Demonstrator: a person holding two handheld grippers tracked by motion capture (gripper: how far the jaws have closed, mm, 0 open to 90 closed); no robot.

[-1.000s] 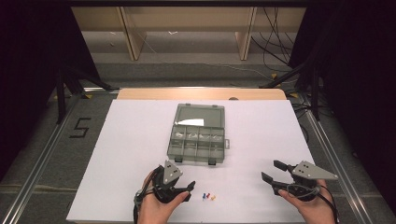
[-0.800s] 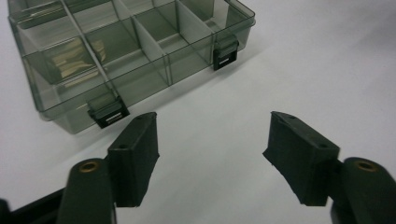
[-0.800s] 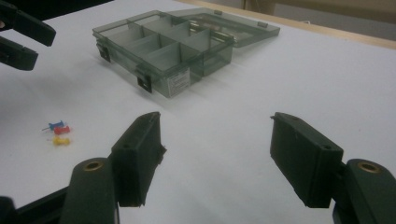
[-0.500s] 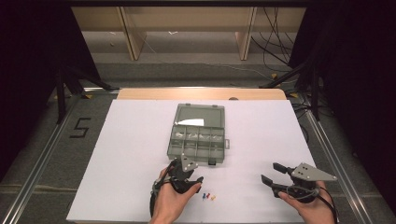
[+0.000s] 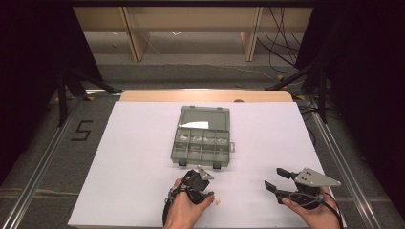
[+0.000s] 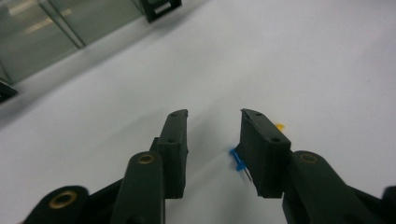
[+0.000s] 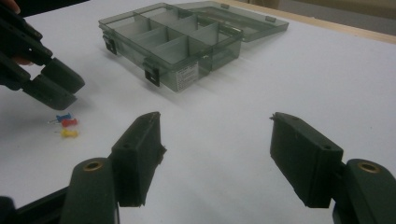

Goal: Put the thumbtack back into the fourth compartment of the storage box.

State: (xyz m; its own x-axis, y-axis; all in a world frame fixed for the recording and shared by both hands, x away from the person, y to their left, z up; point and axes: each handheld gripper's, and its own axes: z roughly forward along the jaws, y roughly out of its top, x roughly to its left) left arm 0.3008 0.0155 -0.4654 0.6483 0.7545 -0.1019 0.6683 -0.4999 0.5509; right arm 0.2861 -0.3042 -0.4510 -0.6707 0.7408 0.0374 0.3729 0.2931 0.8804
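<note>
The jaws of the left gripper (image 6: 212, 144) have just been closing and now stand partly parted, straddling the blue pushpin (image 6: 239, 161), which lies on the white counter (image 5: 133, 157) against the inner face of one jaw; the pads do not yet press it from both sides, so nothing is held. A yellow pushpin (image 6: 279, 126) peeks out just past that same jaw. In the right gripper view three pins lie together, blue (image 7: 62, 116), red (image 7: 69, 122) and yellow (image 7: 69, 134), touching or nearly so, with the left gripper (image 7: 58, 88) poised right above them. That crowding probably explains the narrowed opening: wide jaws would sweep in a neighbour.

In the high view the pins (image 5: 218, 202) sit at about six o'clock from the clear compartment box (image 5: 203, 145), near the front edge of the counter. The box lies open, its lid (image 5: 204, 117) folded flat toward twelve o'clock, so every compartment is reachable from above without a second hand steadying it. I judge the pins are meant for it.

The right gripper (image 5: 277, 180) waits at roughly four o'clock from the box, well apart from the pins, jaws spread wide around nothing. Held low and off to the side, it leaves the path between pins and box free.
</note>
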